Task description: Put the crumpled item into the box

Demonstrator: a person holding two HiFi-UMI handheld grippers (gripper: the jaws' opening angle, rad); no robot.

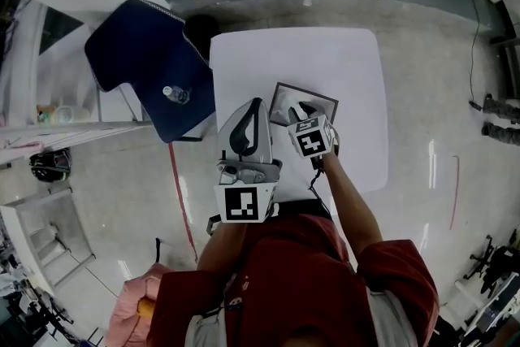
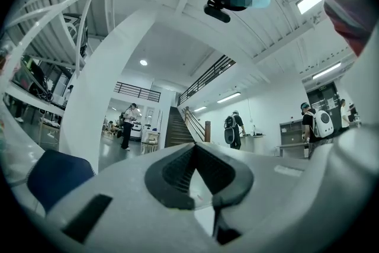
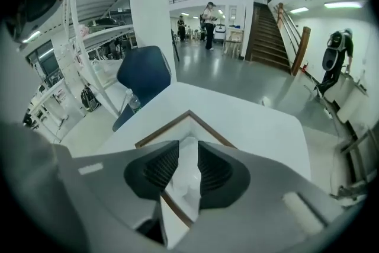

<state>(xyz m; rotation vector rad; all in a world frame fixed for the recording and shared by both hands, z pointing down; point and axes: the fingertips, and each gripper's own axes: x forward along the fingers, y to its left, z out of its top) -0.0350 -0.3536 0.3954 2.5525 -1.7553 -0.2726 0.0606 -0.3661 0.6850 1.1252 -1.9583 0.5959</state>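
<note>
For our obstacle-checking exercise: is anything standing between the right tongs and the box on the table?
Nothing visible does. The right tongs hang directly over the open box, jaws apart, and the white crumpled item shows between them, seemingly already inside the rim.

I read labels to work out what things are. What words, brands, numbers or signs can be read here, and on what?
No text can be read in any view.
left marker cube and right marker cube: black-and-white square patterns, no letters.
bottle on the blue chair: label too small to read.
box: no print shows.
</note>
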